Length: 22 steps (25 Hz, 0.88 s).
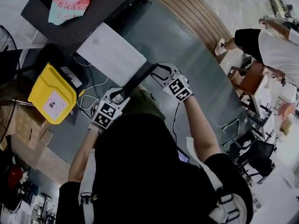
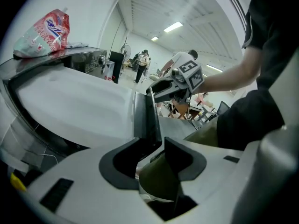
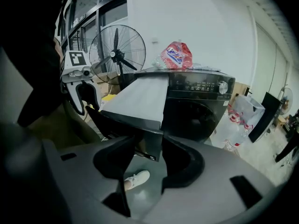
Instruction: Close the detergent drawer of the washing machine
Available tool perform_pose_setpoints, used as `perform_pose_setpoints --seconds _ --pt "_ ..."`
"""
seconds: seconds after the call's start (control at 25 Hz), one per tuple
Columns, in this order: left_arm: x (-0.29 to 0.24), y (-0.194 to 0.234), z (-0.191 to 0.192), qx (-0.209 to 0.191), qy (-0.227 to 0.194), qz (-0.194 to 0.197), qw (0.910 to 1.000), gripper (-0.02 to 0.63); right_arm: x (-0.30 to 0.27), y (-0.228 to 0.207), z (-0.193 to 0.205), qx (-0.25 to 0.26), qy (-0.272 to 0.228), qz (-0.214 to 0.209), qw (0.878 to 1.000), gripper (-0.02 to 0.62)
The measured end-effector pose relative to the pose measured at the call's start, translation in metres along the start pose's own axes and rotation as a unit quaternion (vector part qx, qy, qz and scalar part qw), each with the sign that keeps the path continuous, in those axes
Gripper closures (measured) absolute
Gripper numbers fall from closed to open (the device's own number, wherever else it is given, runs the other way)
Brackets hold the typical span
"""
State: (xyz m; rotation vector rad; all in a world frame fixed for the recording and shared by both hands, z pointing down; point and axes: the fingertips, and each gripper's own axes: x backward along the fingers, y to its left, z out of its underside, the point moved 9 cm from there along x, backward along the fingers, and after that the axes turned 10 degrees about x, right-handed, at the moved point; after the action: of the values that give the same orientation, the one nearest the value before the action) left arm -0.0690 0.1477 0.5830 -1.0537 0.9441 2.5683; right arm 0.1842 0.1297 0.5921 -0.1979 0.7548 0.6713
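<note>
Nearest the lens we have the left gripper [image 2: 151, 139] clamped on one end of the dark front panel [image 1: 138, 80] of the detergent drawer [image 1: 112, 52], and the right gripper [image 3: 148, 136] clamped on the other end, with both pairs of jaws set wide on the panel's thickness. We see the drawer pulled well out of the dark washing machine [image 3: 196, 118], beside its control strip: flat white top, black front. On the machine lies a red-pink detergent bag [image 3: 176, 56] with blue Chinese lettering we can't read, and a yellow box [image 1: 51, 94] near the machine has a white sticker, print too small.
</note>
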Motion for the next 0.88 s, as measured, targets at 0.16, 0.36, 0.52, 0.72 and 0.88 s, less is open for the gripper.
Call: perform_pose_setpoints --seconds 0.16,0.36,0.52,0.72,0.88 --pt "-0.004 -0.003 0.001 0.001 -0.003 -0.002 1.0000 0.483 0.001 -0.002 0.000 0.002 -0.002 -0.011 1.000 0.405" --pt "-0.002 -0.005 0.001 0.001 -0.013 0.003 0.9999 0.529 0.001 -0.003 -0.002 -0.009 -0.009 -0.014 1.000 0.410" --pt "0.004 -0.004 0.001 0.005 -0.024 0.007 0.9997 0.534 0.004 -0.003 -0.007 -0.010 -0.018 -0.010 1.000 0.411" --pt "0.019 0.004 -0.005 0.024 -0.062 -0.004 0.9978 0.535 0.003 -0.007 -0.022 -0.005 -0.035 -0.004 0.999 0.419" --pt "0.025 0.011 -0.012 0.033 -0.073 -0.016 0.9966 0.537 -0.002 -0.014 -0.031 -0.008 -0.039 -0.002 0.999 0.420"
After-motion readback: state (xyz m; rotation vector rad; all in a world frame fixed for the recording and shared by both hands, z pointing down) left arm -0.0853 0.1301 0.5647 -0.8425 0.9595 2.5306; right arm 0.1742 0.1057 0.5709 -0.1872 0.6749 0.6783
